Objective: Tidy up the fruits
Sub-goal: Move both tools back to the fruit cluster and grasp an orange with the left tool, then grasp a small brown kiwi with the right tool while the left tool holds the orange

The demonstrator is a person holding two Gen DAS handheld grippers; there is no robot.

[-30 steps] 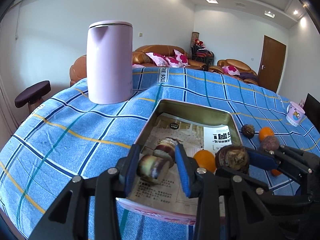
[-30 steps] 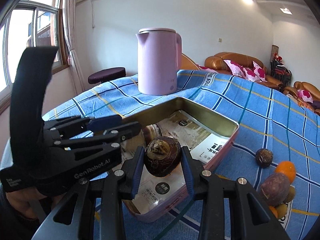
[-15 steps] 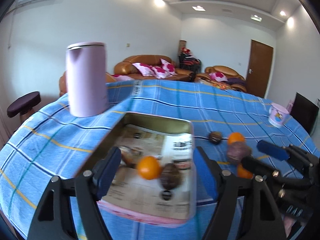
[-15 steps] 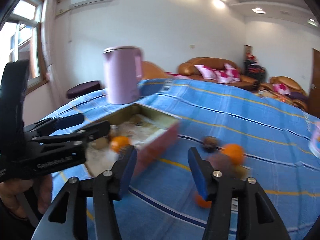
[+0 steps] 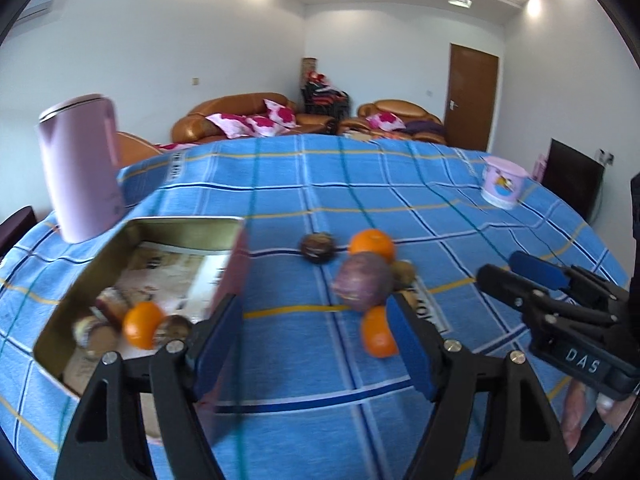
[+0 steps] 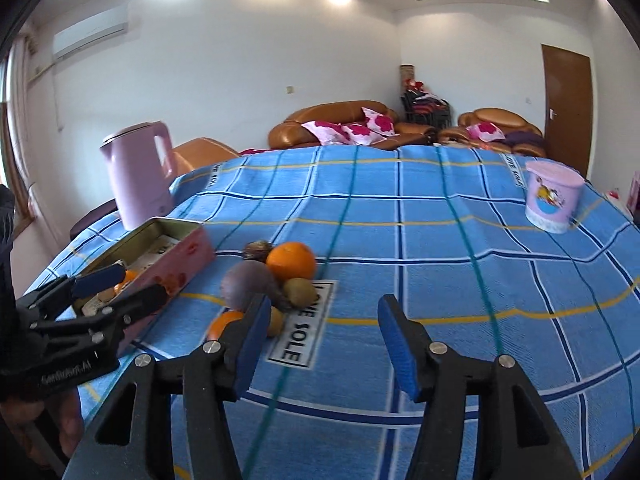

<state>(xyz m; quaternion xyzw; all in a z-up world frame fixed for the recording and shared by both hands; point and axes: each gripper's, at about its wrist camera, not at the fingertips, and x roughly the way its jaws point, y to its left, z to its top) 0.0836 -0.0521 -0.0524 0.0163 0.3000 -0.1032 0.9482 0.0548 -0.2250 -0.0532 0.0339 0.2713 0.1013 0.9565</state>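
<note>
A pile of fruit lies on the blue checked cloth: a purple fruit (image 5: 363, 286) (image 6: 248, 283), two oranges (image 5: 372, 245) (image 5: 378, 338), a kiwi (image 6: 300, 292) and a dark brown fruit (image 5: 318, 246). A pink tin (image 5: 236, 264) (image 6: 176, 264) lined with newspaper holds an orange (image 5: 142, 324) and some brown fruits. My left gripper (image 5: 310, 320) is open and holds nothing, hanging between the tin and the pile. My right gripper (image 6: 322, 316) is also open and holds nothing, just right of the pile. Each gripper shows at the edge of the other's view.
A pink kettle (image 5: 80, 168) (image 6: 140, 176) stands behind the tin at the left. A pink printed cup (image 5: 502, 184) (image 6: 552, 200) sits at the far right of the table. A hand shows under each gripper. Sofas and a door lie beyond the table.
Both grippers let go of their brown fruits in the tin and opened. They swung right, away from the tin and toward the loose pile of fruit.
</note>
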